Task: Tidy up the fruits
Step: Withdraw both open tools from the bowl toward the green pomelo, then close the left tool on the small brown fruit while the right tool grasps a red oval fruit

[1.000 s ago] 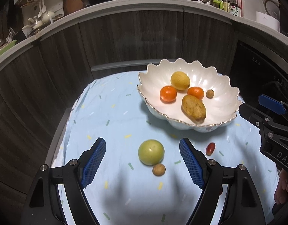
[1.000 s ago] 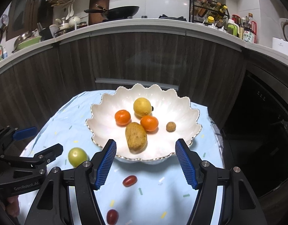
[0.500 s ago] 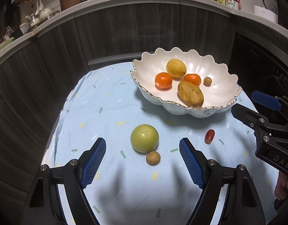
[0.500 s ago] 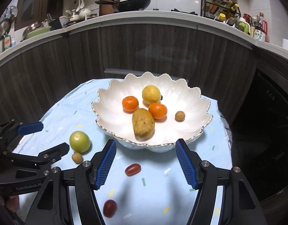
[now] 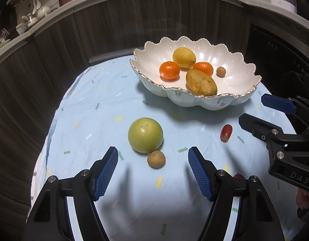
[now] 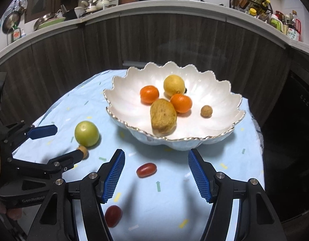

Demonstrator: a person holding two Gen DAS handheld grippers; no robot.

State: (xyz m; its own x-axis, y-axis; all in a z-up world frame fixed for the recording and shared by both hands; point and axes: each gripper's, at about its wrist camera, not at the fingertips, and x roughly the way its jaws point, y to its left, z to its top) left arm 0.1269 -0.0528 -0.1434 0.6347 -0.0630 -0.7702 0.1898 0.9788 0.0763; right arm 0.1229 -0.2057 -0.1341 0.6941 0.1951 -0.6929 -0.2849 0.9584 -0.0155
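Dark wood cabinet fronts curve behind a small table dressed in a pale blue cloth (image 5: 98, 120) flecked with coloured dashes. Toward the back of it stands a scalloped white bowl (image 6: 122, 100) with a gilt rim, holding a lemon (image 6: 174, 85), two tangerines (image 6: 149, 94), a brown speckled oval fruit (image 6: 163, 116) and a small tan nut-like fruit (image 6: 206, 111). Out on the cloth lies a green round fruit (image 5: 145, 135) with a small brown round fruit (image 5: 156, 159) touching its near side, and off to the right two red grape tomatoes (image 6: 146, 170), apart from each other. The left gripper (image 5: 153, 161) hangs low over the cloth with its jaws spread; they have just been closing a little, and the small brown fruit sits between the blue pads, untouched. The right gripper (image 6: 156, 163) also stands spread, the farther tomato between its pads, clear of both.
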